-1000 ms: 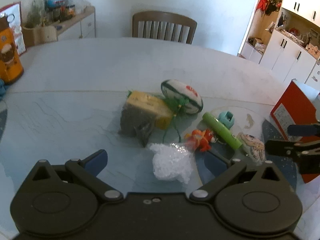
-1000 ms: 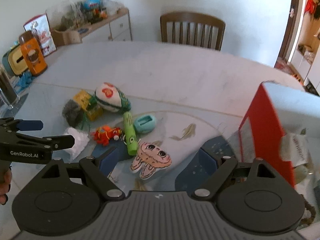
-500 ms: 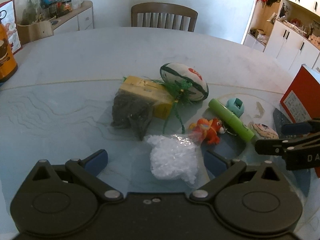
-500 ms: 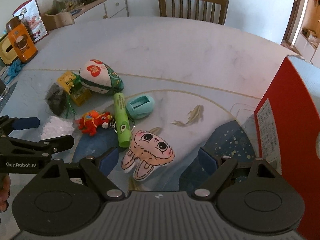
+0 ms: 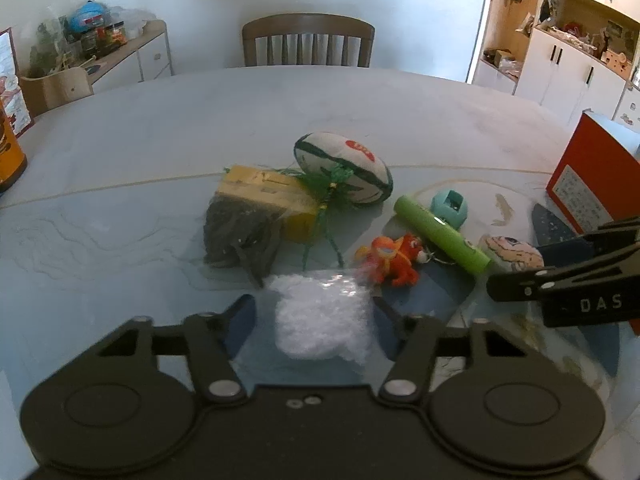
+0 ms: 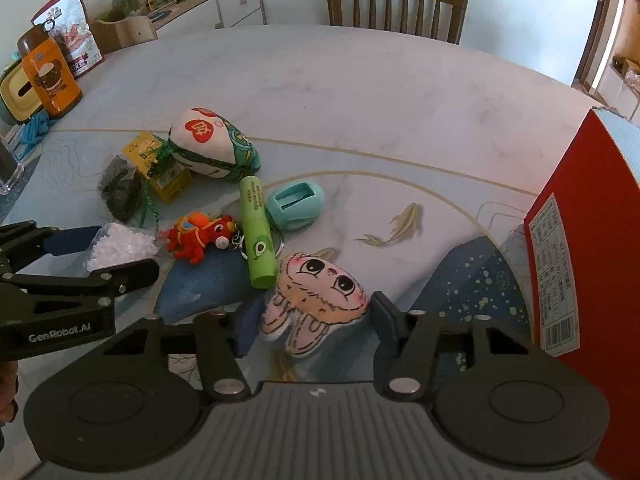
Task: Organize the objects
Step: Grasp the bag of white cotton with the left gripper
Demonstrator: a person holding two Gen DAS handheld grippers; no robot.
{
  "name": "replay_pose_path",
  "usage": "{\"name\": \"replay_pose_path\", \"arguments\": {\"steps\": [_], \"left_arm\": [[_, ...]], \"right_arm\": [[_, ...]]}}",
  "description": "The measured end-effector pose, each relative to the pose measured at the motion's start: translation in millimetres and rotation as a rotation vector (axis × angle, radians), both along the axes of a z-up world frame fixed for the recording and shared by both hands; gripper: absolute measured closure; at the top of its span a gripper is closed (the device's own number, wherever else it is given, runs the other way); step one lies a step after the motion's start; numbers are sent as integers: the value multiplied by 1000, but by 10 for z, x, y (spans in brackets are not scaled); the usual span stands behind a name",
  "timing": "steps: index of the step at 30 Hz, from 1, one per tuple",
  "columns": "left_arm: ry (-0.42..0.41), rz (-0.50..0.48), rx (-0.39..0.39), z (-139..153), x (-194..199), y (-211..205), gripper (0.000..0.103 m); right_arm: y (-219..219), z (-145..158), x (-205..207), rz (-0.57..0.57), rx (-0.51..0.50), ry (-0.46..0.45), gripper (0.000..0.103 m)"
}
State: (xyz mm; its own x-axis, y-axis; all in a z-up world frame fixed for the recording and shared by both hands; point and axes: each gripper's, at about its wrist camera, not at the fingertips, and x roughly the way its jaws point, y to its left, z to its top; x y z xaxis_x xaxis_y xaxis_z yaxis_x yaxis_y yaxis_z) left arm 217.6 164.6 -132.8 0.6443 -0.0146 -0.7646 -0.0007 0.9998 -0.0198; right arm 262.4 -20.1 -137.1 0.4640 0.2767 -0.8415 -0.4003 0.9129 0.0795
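In the left wrist view, the left gripper (image 5: 316, 316) sits low in the frame with its jaws spread wide, one on each side of a white bag of pellets (image 5: 320, 320) lying on the table (image 5: 160, 128); nothing is pinched yet. Above the bag, toward the middle, lie a dark mesh pouch (image 5: 240, 236), a yellow box (image 5: 264, 196) and a green-and-white plush ball (image 5: 344, 168). Further right come an orange toy (image 5: 392, 258), a green tube (image 5: 440, 232) and a teal holder (image 5: 449, 206), with a red box (image 5: 592, 176) at the right edge.

In the right wrist view, the right gripper (image 6: 310, 326) is likewise released, its jaws flanking a pink plush bunny (image 6: 316, 296) at lower centre, just right of the tube.

The step in hand looks like a double pick: each gripper is lined up on its own item, probably bound for the red box. Next, each calls for closing squarely, gently on the slippery bag.

The red box's opening is cut off, so its contents cannot be judged. The bunny's lower edge is hidden behind the gripper body, and whether the jaws touch either item is hard to make out.
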Motion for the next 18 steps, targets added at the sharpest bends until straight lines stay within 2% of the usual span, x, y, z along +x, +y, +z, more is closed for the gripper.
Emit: {"name": "replay_pose_path", "arguments": {"steps": [2,7,11,18], "left_arm": [[2,-7,-9,13,-2,-11,58],[18,-5,-61,51,-44,3,65],[21,-5,-68,118,-138,-25,66],[-17,-27,-94,398,-326,-122,66]], "right_arm": [[-8,12,-20,-2,-4,-5,49],[-70,82,-98,-12,-1,-15,52],[-148,182,-191,-24,22,-20,52],[-263,448,-434,-26,65,-47,52]]}}
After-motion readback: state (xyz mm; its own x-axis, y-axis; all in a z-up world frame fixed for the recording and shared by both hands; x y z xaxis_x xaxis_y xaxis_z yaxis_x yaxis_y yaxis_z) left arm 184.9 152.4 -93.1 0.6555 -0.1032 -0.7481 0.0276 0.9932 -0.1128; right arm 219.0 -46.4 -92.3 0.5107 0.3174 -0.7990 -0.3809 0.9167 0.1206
